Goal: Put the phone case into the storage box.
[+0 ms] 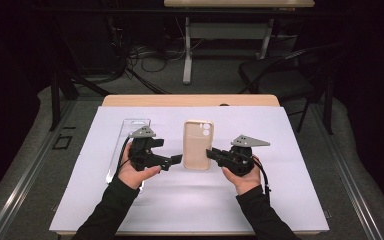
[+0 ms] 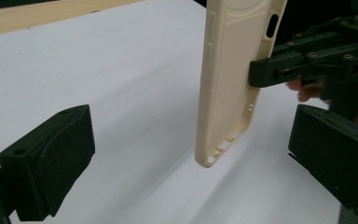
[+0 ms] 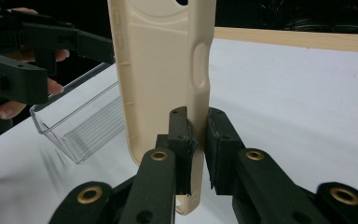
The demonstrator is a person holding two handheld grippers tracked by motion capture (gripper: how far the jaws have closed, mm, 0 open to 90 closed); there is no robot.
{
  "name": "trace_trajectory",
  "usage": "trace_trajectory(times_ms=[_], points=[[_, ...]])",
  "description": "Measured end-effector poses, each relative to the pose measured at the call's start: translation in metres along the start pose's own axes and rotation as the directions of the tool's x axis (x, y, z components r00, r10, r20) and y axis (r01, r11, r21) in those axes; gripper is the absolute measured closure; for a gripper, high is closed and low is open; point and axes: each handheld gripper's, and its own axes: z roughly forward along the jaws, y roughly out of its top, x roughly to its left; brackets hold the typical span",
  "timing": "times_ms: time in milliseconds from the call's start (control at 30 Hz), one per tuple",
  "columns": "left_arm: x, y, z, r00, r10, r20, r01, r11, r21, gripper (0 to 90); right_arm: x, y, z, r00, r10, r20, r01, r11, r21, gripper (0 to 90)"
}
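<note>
The beige phone case [image 1: 197, 144] sits at the centre of the high view, over the white table cover [image 1: 190, 210], held off the surface. The right gripper [image 1: 211, 153] has its jaws clamped on the case's side wall. The left gripper [image 1: 176, 159] stands just beside the opposite edge with its jaws spread wide, nothing between the pads.

Judgement on the step in hand: the case appears to rest in a one-sided grip. To do this well, the right hand should keep its clamp square on the wall and level, since a thin rim can twist or slip. If the left gripper re-engages, it should close on the rim, not the flexible back.

The right gripper view shows both pads pinching the wall at lower centre [image 3: 193, 154], and a clear plastic tray [image 3: 81, 126] at left behind the case. The left gripper view shows the case's bottom edge [image 2: 214, 154] clear of the cover, with port cut-outs. The high view places the tray [image 1: 130, 130] left of centre.
</note>
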Motion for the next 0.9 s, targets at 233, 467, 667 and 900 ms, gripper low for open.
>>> trace_trajectory(times_ms=[233, 467, 667, 900], points=[[-0.009, 0.004, -0.007, 0.9873, 0.111, -0.114, -0.111, 0.9938, 0.005, 0.8, 0.005, -0.001, 0.002, 0.9999, -0.012, 0.008, 0.012, 1.000, 0.015, 82.0], [-0.016, 0.006, -0.010, 0.9609, 0.193, -0.198, -0.191, 0.9811, 0.028, 0.8, 0.011, -0.003, 0.006, 0.9991, -0.041, 0.014, 0.040, 0.999, 0.025, 82.0], [-0.020, 0.008, -0.012, 0.9427, 0.234, -0.238, -0.231, 0.9721, 0.040, 1.9, 0.018, -0.006, 0.010, 0.9971, -0.073, 0.022, 0.072, 0.997, 0.038, 82.0], [-0.021, 0.010, -0.016, 0.9267, 0.262, -0.270, -0.257, 0.9649, 0.052, 3.8, 0.026, -0.010, 0.015, 0.9944, -0.103, 0.024, 0.102, 0.993, 0.056, 82.0]])
